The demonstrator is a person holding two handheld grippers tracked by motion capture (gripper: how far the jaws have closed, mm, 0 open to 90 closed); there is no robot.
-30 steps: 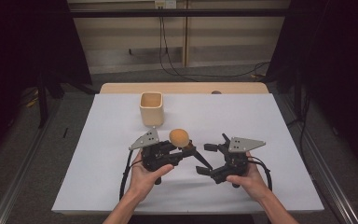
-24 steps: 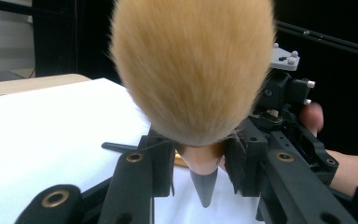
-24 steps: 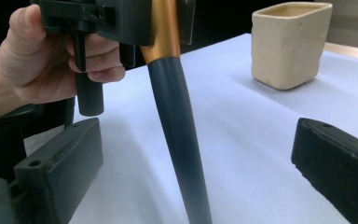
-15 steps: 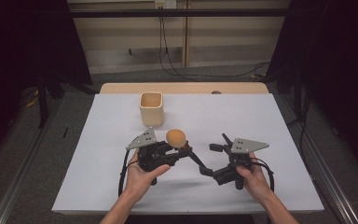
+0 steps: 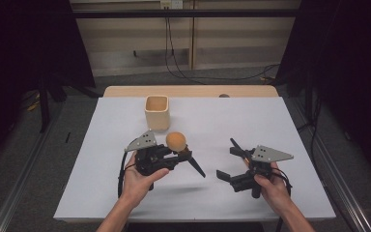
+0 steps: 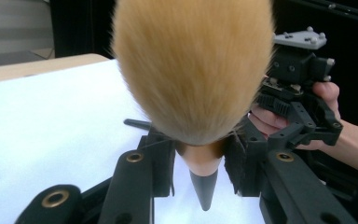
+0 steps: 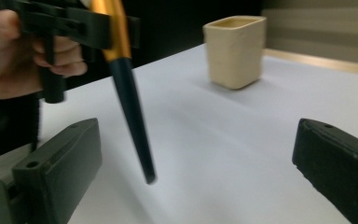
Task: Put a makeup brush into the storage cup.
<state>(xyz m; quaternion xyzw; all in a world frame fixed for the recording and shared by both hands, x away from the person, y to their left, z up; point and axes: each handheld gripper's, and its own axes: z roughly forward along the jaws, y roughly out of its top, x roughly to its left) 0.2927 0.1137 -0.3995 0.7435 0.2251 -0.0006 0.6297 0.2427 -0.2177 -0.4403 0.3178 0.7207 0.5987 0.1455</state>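
A makeup brush with a fluffy orange head [image 5: 176,141], a gold ferrule and a black pointed handle [image 5: 193,166] is clamped by its ferrule in my left gripper [image 5: 176,153], which is shut on it. The brush is raised above the table, head up and handle slanting down to the right. In the left gripper view the bristles [image 6: 193,70] loom large over the handle tip [image 6: 204,189]. My right gripper [image 5: 226,157] stands open to the right of the handle, apart from it. In the right gripper view the handle [image 7: 130,107] hangs between its wide jaws without touching them.
A beige square cup [image 5: 156,112] stands upright at the back of the white table top [image 5: 270,125], behind the left gripper; it also shows in the right gripper view as the cup [image 7: 235,51]. A wooden edge runs along the table's far side.
My right gripper has drawn away to the right from the brush handle, jaws still open. The left gripper keeps the brush and has hardly moved.
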